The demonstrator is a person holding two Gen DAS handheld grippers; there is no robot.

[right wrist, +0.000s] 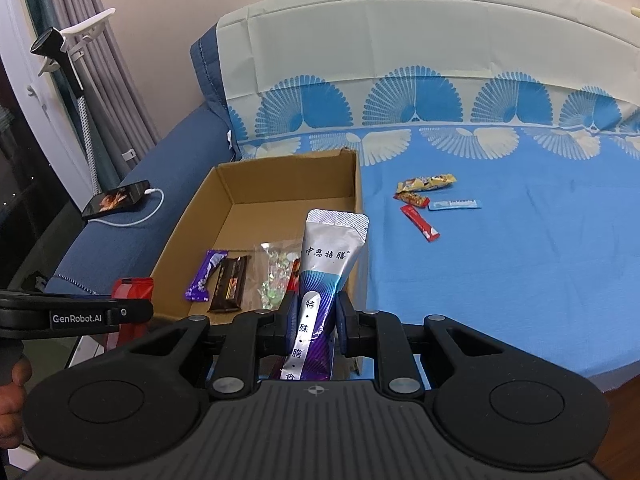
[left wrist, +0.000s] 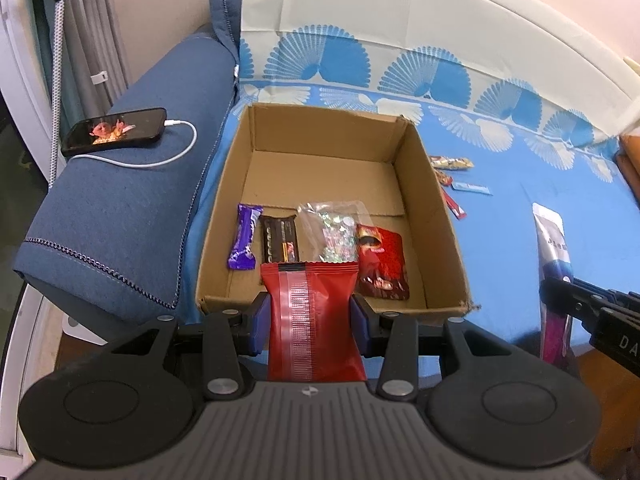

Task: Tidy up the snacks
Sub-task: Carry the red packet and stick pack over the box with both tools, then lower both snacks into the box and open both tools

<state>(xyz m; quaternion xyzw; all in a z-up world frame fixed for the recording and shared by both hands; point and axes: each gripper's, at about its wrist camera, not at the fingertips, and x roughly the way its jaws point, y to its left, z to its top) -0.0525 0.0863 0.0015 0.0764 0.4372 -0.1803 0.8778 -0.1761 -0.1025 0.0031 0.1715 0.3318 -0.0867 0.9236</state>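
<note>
The left gripper (left wrist: 308, 320) is clamped on a glossy red foil snack packet (left wrist: 314, 320), whose crimped top edge juts out past the blue finger pads (left wrist: 258, 326) and hangs over the near wall of the open brown cardboard box (left wrist: 436, 216). Beyond those fingertips, on the box floor, four snacks lie in a row: a purple wrapped candy bar (left wrist: 244, 238) to the left, a dark brown chocolate bar (left wrist: 280, 240) beside it, a clear bag of small pale-green sweets (left wrist: 334, 230) straight ahead, and a dark red pouch (left wrist: 382, 262) to the right.

The right gripper (right wrist: 316, 322) is clenched on a tall silver-and-purple pouch with printed characters (right wrist: 332, 252), which stands upright between its fingers and rises in front of the box's right wall. Farther out and to the right of these fingers, on the blue fan-patterned bedsheet (right wrist: 520, 260), lie a yellow wrapper (right wrist: 426, 183), a red stick sachet (right wrist: 420, 222) and a light blue sachet (right wrist: 454, 204). Far left of both grippers, a black phone with a white cable (left wrist: 114, 130) rests on a folded dark blue blanket (left wrist: 120, 216).
</note>
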